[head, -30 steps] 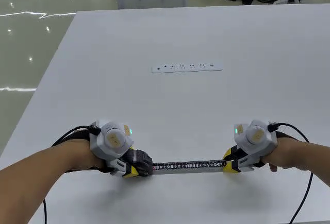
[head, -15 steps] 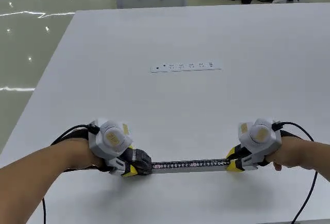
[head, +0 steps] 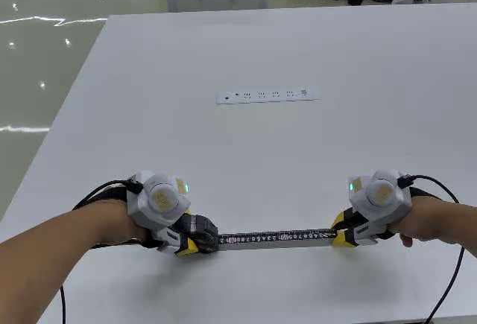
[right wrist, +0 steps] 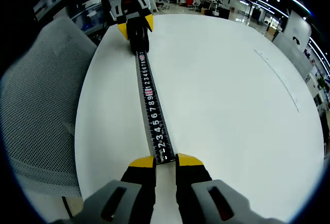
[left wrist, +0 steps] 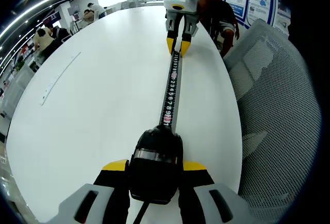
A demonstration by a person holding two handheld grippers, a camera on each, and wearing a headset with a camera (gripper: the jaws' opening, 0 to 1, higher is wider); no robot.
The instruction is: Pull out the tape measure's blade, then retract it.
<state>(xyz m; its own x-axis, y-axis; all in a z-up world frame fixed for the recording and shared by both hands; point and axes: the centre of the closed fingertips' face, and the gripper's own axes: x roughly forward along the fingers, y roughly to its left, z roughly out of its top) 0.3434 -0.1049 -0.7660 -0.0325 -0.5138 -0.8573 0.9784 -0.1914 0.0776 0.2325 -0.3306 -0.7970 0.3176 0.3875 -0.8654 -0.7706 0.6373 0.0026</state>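
Note:
The black tape measure case [left wrist: 155,163] [head: 200,233] sits low on the white table [head: 246,160] near its front edge, held by my left gripper [head: 188,247] [left wrist: 154,166], which is shut on it. Its blade [head: 276,237] [right wrist: 152,115] [left wrist: 171,87] runs out flat to the right, numbers up. My right gripper [head: 343,234] [right wrist: 165,159] is shut on the blade's end, yellow-tipped fingers [right wrist: 142,163] either side of the tip. Each gripper shows at the far end of the blade in the other's view: the right gripper [left wrist: 178,46], the left gripper [right wrist: 135,28].
A white power strip [head: 268,95] lies flat near the table's middle. A grey mesh chair [left wrist: 273,105] [right wrist: 41,100] stands just off the near edge. Black cables [head: 440,279] trail from both grippers. Furniture and people's legs show beyond the far edge.
My right gripper has moved a little further right with the blade's end, so more blade is out. The left gripper and the case have stayed about where they were.

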